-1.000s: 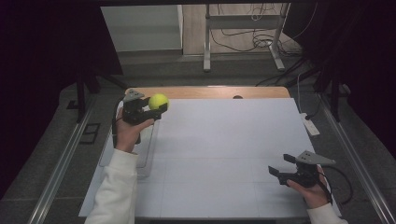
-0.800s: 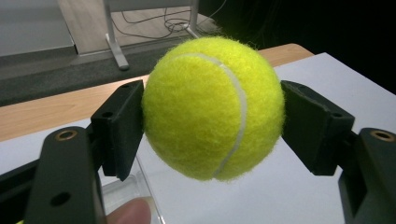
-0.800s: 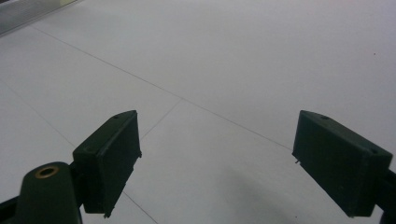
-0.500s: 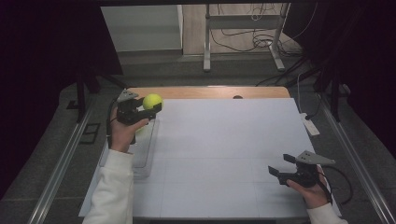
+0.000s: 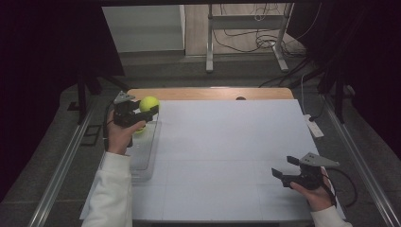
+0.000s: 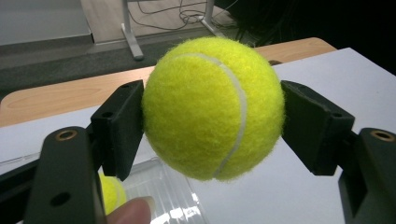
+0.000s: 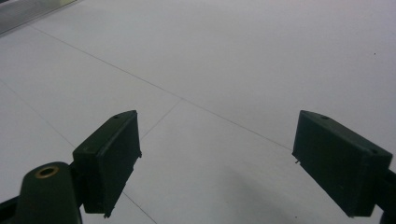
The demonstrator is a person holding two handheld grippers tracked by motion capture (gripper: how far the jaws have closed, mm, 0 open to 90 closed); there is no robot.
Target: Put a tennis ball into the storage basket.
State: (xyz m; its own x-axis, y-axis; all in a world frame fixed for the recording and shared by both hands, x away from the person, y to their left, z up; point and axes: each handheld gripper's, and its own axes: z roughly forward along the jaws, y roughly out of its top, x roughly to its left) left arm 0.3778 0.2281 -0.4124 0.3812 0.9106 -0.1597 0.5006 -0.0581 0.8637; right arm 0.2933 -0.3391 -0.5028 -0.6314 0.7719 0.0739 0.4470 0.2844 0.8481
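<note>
Covering wooden table (image 5: 208, 93): white sheet (image 5: 227, 156), dark room beyond.

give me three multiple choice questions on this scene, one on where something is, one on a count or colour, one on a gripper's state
1. Where is the clear plastic container?
A. at the table's left edge
B. at the table's centre
C. by the right gripper

2. How many tennis balls can be seen?
A. one
B. two
C. four

3. What state is the right gripper in?
A. shut on a ball
B. shut on nothing
C. open

Answers:
1 A, it lies under the left gripper at the left edge.
2 B, one tennis ball sits between the jaws and a second ball lies in the container below.
3 C, its jaws stand wide apart over bare white table.
</note>
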